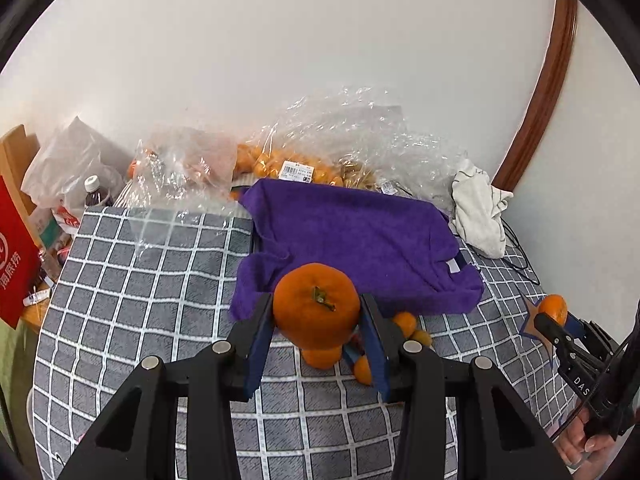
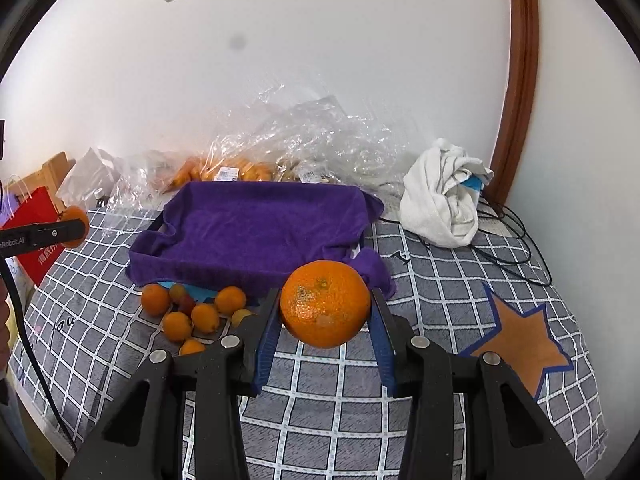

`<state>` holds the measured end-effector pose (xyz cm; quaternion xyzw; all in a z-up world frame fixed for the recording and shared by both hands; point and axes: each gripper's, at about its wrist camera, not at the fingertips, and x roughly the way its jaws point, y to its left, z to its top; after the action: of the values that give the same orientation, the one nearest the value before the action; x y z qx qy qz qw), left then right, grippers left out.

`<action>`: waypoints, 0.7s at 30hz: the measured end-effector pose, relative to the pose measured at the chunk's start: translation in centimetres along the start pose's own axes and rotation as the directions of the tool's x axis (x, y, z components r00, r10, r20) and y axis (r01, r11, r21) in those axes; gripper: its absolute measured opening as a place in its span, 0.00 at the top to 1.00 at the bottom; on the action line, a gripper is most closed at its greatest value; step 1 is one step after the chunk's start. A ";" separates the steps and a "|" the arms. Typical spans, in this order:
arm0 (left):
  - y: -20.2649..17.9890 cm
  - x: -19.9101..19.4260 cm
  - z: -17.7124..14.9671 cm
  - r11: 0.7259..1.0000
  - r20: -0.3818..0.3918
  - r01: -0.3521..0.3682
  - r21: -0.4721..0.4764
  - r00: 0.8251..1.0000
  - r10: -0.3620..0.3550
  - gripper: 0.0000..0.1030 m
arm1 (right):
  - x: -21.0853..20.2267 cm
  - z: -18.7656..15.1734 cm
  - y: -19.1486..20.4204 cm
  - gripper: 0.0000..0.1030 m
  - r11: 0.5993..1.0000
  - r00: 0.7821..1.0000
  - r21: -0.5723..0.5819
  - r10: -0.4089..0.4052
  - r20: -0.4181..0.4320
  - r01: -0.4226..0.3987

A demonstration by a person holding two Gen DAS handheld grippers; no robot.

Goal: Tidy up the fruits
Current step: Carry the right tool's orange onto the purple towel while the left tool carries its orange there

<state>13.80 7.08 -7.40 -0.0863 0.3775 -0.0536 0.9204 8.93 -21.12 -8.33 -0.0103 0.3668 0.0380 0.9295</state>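
Note:
My left gripper [image 1: 317, 312] is shut on a large orange [image 1: 316, 306], stem facing me, held above the checked cloth. My right gripper [image 2: 325, 308] is shut on another large orange [image 2: 325, 303]. Each gripper also shows in the other view: the right one [image 1: 554, 314] at the far right, the left one [image 2: 74, 227] at the far left. A tray lined with a purple towel [image 2: 256, 228] lies just beyond both grippers; it also shows in the left wrist view [image 1: 352, 240]. Several small oranges [image 2: 192, 316] lie in a loose heap on the cloth at the tray's near left corner.
Crumpled clear plastic bags [image 2: 304, 144] with more small oranges lie against the wall behind the tray. A white bundled cloth [image 2: 444, 192] and black cables sit at the right. A red paper bag [image 1: 16, 256] and a bottle [image 1: 94, 192] stand left. The grey checked cloth [image 2: 320, 392] has an orange star patch [image 2: 520, 344].

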 end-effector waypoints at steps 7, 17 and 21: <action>-0.7 1.4 2.1 0.999 -0.003 -0.020 0.025 1.000 0.020 0.61 | 1.4 1.5 -0.3 0.59 1.000 1.000 -0.008 0.008 0.016 -0.007; -0.5 2.3 4.2 0.999 0.021 -0.031 0.029 0.999 0.030 0.61 | 3.2 4.3 -0.7 0.59 1.000 0.999 -0.010 0.009 0.045 -0.008; -0.1 3.0 4.8 0.999 0.025 -0.037 0.035 0.999 0.036 0.61 | 4.4 5.3 -0.6 0.59 1.000 0.999 0.005 0.019 0.046 -0.019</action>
<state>19.31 7.10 -6.08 -0.0635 0.3669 -0.0426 0.9271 15.79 -21.23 -7.50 -0.0033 0.3456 0.0460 0.9372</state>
